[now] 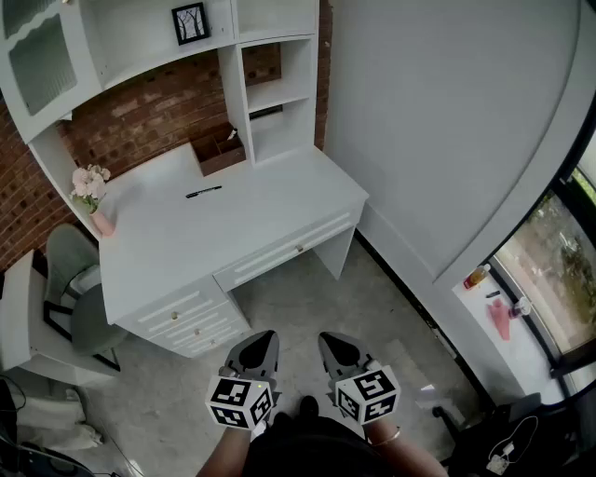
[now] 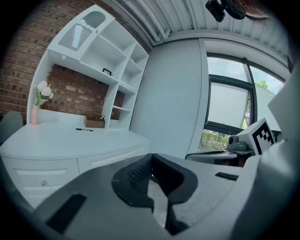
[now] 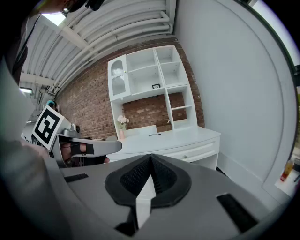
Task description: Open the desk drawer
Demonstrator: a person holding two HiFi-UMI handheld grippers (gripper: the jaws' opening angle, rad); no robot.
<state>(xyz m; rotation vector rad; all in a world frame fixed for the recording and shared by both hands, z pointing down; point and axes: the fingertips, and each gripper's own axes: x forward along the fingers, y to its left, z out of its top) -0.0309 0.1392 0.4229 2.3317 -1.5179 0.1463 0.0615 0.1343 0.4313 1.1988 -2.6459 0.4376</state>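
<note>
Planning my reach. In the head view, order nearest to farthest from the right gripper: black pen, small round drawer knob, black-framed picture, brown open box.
1. Small round drawer knob, front of the white desk, closest to the right gripper.
2. Black pen, on the desk top.
3. Brown open box, back corner.
4. Black-framed picture, up high, farthest back.

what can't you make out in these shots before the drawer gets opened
Inside of the desk drawer: shut, its front hides it in every view.
Picture in the black frame: too small in the head view.
Contents of the brown box: dark and too small in the head view.
</note>
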